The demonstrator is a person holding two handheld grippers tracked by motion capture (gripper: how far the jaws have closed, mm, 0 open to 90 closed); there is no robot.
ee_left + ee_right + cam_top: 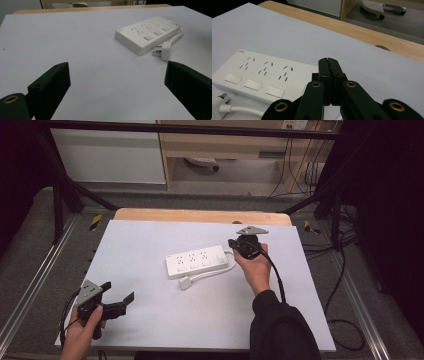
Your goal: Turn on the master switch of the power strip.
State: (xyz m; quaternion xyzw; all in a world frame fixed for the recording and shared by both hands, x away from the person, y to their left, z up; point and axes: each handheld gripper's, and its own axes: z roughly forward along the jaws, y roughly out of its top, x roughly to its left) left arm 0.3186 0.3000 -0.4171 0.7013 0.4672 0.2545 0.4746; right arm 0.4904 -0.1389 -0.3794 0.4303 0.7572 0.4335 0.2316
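**White power strip waits mid-counter, right tool closing in**

White plastic, the power strip [200, 261] lies near the middle of the counter [150, 240], with 3 sockets and 3 switches on top. Its plug [185, 283] rests just on the near side, the cable looping round the strip's right end.

The right tool [328, 62] hovers at that right end with its jaws pressed together, holding nothing. The left tool [120, 301] sits well apart at the near left corner, its jaws spread wide and empty.

The step looks like an approach to the strip or its cable. Done well, the right tool would open before it descends and come in squarely, avoiding the cable loop.

A small mark sits on the strip's far left corner, too small to read.
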